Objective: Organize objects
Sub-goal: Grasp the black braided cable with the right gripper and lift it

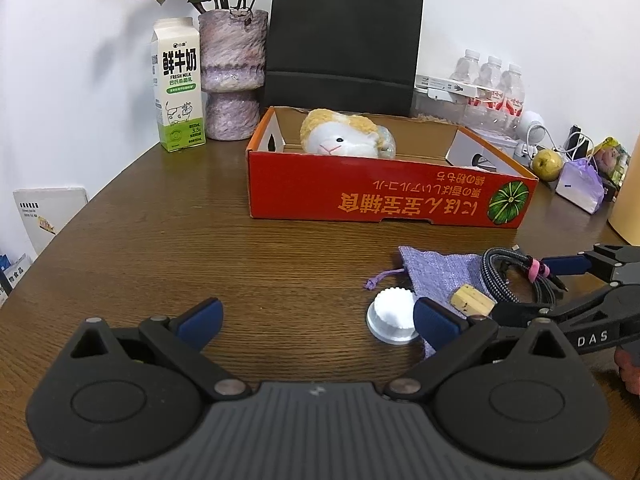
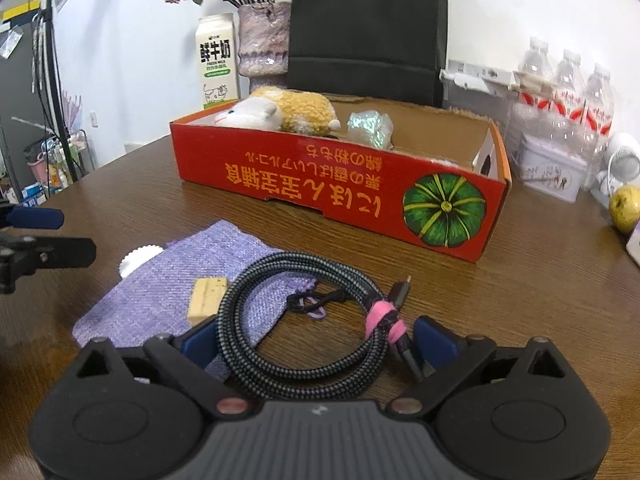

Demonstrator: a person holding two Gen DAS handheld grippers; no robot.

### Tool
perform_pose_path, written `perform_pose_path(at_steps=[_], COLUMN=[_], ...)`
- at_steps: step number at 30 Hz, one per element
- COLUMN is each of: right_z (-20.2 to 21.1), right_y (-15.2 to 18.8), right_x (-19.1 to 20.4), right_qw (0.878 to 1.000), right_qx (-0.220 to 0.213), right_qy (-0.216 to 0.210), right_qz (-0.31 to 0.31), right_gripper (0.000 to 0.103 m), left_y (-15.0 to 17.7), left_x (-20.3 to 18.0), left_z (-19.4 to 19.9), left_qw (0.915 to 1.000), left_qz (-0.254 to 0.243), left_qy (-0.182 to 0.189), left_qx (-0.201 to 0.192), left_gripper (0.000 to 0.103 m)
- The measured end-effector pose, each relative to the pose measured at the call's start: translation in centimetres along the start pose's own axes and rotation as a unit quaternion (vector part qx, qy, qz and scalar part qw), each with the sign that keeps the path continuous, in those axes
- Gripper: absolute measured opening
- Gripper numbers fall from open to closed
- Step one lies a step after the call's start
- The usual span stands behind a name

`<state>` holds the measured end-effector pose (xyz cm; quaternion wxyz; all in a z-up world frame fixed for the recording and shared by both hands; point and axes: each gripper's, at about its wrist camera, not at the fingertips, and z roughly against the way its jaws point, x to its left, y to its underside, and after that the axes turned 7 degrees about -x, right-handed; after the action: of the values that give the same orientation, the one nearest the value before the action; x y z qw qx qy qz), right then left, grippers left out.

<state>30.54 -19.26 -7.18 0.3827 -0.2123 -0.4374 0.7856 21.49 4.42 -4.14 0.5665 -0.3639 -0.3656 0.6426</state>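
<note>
Inside red box [image 2: 360, 196], plush sheep [image 2: 280, 114], shiny wrapped lump [image 2: 370, 128], both grippers [image 1: 318, 318] [image 2: 318, 340] released.

— Where am I working?
— I'm seeing a home: a wooden table [image 1: 168, 240] is carrying a milk carton [image 1: 178, 84], a vase of dried roses [image 1: 233, 76] and water bottles [image 2: 566, 92].

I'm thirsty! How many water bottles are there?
3 water bottles, side by side at the table's back right by the wall, behind a small tin. More could be hidden behind them.

White cap [image 2: 138, 259] half hidden behind purple pouch [image 2: 168, 300]
</note>
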Motion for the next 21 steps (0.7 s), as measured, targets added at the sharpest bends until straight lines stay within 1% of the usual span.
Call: perform_pose_path(at_steps=[2, 12, 17, 21], right_z=[0.5, 2.4, 3.9, 5.3], right_y=[0.0, 0.5, 1.0, 1.4], right_x=[0.5, 1.5, 2.2, 2.8], right_qw=[1.0, 0.999, 0.997, 0.993], right_qx=[-0.013, -0.039, -0.064, -0.091], right_qy=[0.005, 0.022, 0.048, 0.076], right_qz=[0.014, 0.011, 0.008, 0.011], right_gripper=[0.091, 0.09, 0.09, 0.09], left_y=[0.0, -0.1, -0.1, -0.1], left_x=[0.1, 0.2, 0.2, 0.2], left_z=[0.1, 0.1, 0.1, 0.1], left_qw=[1.0, 1.0, 1.0, 1.0], left_qz=[0.002, 0.005, 0.006, 0.006], left_qy=[-0.001, 0.0, 0.0, 0.0], left_qx=[0.0, -0.001, -0.002, -0.002], left_gripper=[0.103, 0.103, 0.103, 0.103])
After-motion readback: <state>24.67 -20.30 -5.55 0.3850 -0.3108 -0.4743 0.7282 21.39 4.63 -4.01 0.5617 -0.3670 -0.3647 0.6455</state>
